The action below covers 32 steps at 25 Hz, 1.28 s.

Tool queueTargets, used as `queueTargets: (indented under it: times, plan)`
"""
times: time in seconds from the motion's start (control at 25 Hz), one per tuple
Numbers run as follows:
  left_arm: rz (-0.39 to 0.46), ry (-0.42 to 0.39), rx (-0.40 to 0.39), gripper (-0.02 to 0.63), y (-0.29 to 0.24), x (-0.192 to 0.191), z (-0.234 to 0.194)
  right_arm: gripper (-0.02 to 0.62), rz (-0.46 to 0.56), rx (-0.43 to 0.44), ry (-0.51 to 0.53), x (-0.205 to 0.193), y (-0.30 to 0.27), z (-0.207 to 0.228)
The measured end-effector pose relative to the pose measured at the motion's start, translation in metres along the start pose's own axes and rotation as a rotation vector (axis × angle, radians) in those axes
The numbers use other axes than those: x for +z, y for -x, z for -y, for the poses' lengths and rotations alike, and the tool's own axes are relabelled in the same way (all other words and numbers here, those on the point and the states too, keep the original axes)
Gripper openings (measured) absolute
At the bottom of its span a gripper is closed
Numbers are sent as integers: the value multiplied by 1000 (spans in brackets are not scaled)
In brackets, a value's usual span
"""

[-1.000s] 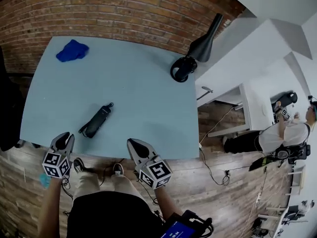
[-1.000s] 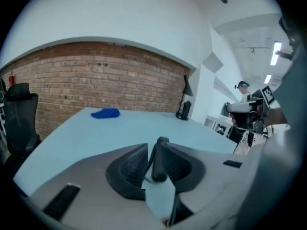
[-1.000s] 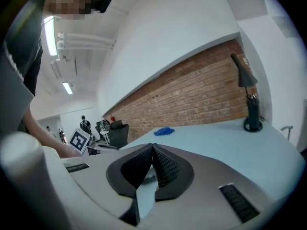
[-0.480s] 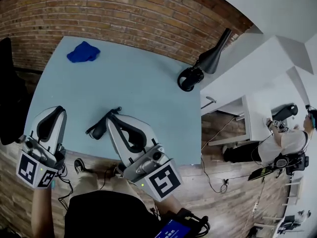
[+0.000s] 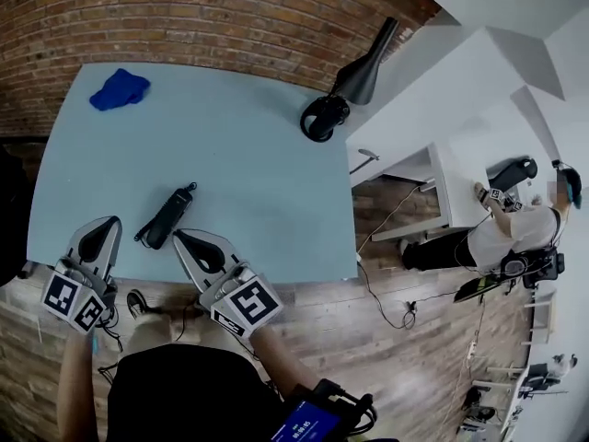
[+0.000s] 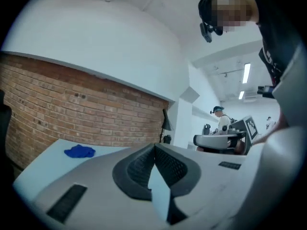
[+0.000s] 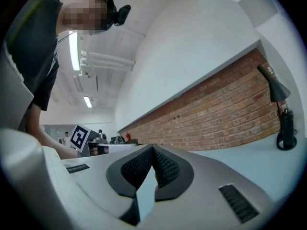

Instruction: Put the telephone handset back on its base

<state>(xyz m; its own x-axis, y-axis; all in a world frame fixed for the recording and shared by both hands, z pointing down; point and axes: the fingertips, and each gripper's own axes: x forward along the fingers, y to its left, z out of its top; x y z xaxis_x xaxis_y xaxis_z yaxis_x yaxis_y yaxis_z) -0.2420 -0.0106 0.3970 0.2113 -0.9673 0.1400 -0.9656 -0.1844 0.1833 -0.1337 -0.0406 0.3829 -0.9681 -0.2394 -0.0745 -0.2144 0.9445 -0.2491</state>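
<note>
A black telephone (image 5: 168, 216) with a curly cord lies on the light blue table (image 5: 248, 173), near the front edge. In the head view I cannot tell the handset from the base. My left gripper (image 5: 108, 223) hovers over the front edge, left of the phone and apart from it, its jaws shut with nothing between them (image 6: 154, 147). My right gripper (image 5: 180, 237) is just right of the phone's near end, also shut and empty (image 7: 152, 147). Neither gripper view shows the phone.
A blue cloth (image 5: 120, 88) lies at the table's far left corner. A black desk lamp (image 5: 354, 76) stands at the far right corner. A brick wall (image 5: 230, 17) runs behind the table. A person (image 5: 520, 238) sits at a white desk to the right.
Both grippers rose toward the camera half a second ago and have dropped back to the table's front edge. The left jaws now meet. The phone has not moved.
</note>
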Motion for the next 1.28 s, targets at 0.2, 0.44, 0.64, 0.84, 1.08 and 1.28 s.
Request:
queueTargets:
  times: [0.2,0.44,0.64,0.84,1.08,1.28]
  plan:
    - [-149,13,-3,26,-21,-79,-4,18,-89,-79,-181,-63,22,29]
    - [-263,60,8,26,-24,-143,-7,18,-150,-110,-230,-97,40,38]
    - [-314,81,15,27,-21,-166,-5,17,-170,-116,-254,-108,48,42]
    - [-334,87,23,27,-19,-176,-4,17,-197,-114,-291,-121,53,41]
    - [-351,84,31,26,-16,-183,-3,17,-221,-96,-319,-130,56,38]
    - [-364,82,40,28,-14,-191,-3,17,-212,-78,-347,-133,59,36]
